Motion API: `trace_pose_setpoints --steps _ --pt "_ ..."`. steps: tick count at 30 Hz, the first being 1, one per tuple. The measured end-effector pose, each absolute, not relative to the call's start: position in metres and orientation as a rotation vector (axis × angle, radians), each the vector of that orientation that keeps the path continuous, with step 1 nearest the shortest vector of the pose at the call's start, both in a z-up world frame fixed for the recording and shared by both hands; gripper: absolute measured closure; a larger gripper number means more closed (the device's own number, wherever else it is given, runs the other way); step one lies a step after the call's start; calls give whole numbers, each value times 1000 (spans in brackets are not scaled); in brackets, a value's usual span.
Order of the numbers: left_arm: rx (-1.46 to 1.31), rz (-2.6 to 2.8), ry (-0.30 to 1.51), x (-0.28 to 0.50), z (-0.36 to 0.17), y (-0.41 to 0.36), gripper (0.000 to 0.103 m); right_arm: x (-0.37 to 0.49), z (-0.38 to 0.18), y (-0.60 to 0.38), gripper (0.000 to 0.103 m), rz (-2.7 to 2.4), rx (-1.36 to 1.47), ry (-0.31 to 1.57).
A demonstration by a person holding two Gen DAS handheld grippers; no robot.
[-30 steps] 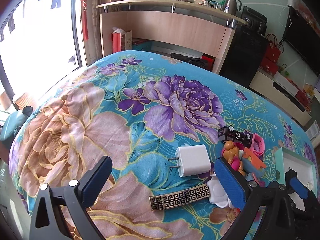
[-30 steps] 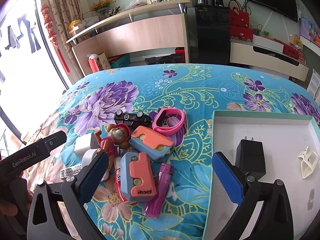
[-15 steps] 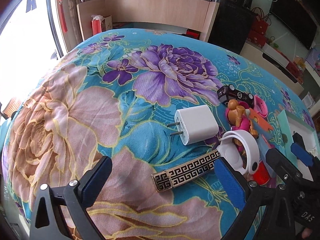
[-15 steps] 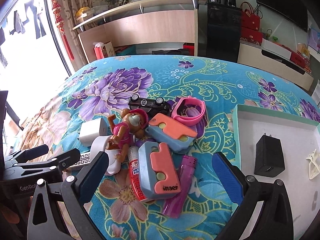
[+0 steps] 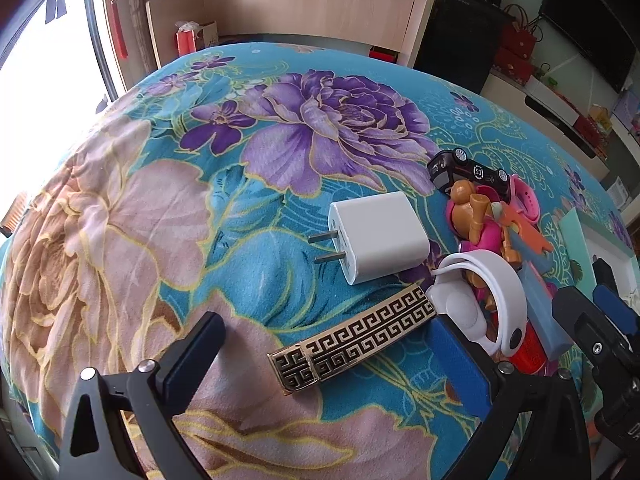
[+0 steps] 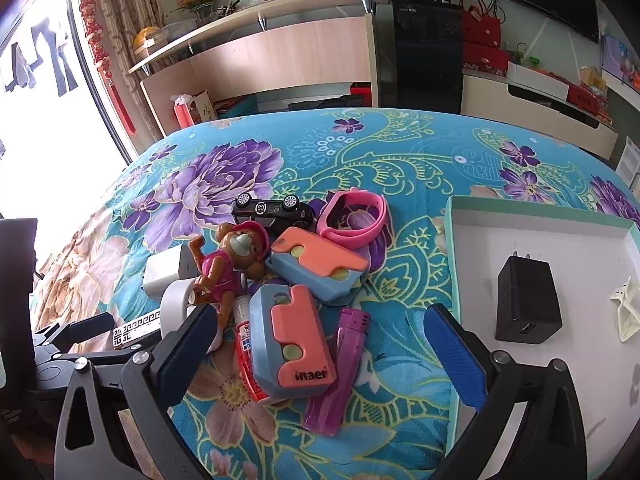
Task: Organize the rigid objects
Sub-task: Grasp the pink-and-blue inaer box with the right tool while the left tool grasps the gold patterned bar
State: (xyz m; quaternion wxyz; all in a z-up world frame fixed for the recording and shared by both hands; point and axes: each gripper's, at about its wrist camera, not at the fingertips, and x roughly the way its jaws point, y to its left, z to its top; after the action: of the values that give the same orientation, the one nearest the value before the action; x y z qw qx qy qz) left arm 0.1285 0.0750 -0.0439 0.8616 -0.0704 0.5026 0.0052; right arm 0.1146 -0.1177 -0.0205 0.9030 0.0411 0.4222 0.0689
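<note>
Left gripper (image 5: 326, 354) jaws wide apart, nothing between the pads. Right gripper (image 6: 320, 346) likewise spread and empty.

Landmark: white charger (image 5: 378, 237), a smooth rounded plastic cube with two flat metal prongs, lying on its side.
- Gold-and-black bar (image 5: 352, 338), glossy with a Greek-key pattern, just in front of the charger and between the left pads.
- White band (image 5: 494, 298), smooth loop, just right of the charger, touching the bar's end.
- Bear figure (image 6: 228, 270), hard plastic, pink cap and top, right of the charger and leaning on the band.
- Black toy car (image 6: 272, 211), on its roof with wheels up, behind the bear.
- Pink wristband (image 6: 354, 220), rubbery loop, right of the car.
- Two blue-and-orange blocky cases (image 6: 294, 346), one printed "inaer", right of the bear; a red tube (image 6: 248, 360) lies partly under the near one.
- Purple lighter (image 6: 338, 370), translucent, right of the near case.
- Tray (image 6: 540, 216), shallow, teal rim and white floor, far right of the charger: holds a black charger (image 6: 526, 304) and a white clip (image 6: 628, 314).

Surface: soft blanket (image 5: 256, 216), teal with big purple and tan flowers. Room: wood-laminate shelf unit (image 6: 280, 56) behind, bright window to its left.
</note>
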Motion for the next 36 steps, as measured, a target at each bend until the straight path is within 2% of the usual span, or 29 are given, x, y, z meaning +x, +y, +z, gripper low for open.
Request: trace_pose_setpoints --steps 11,36 --pt "-189 67 1006 140 -45 72 0 114 -20 -119 0 144 87 873" --pt "-140 118 1095 111 -47 82 0 108 -18 -122 0 150 93 868"
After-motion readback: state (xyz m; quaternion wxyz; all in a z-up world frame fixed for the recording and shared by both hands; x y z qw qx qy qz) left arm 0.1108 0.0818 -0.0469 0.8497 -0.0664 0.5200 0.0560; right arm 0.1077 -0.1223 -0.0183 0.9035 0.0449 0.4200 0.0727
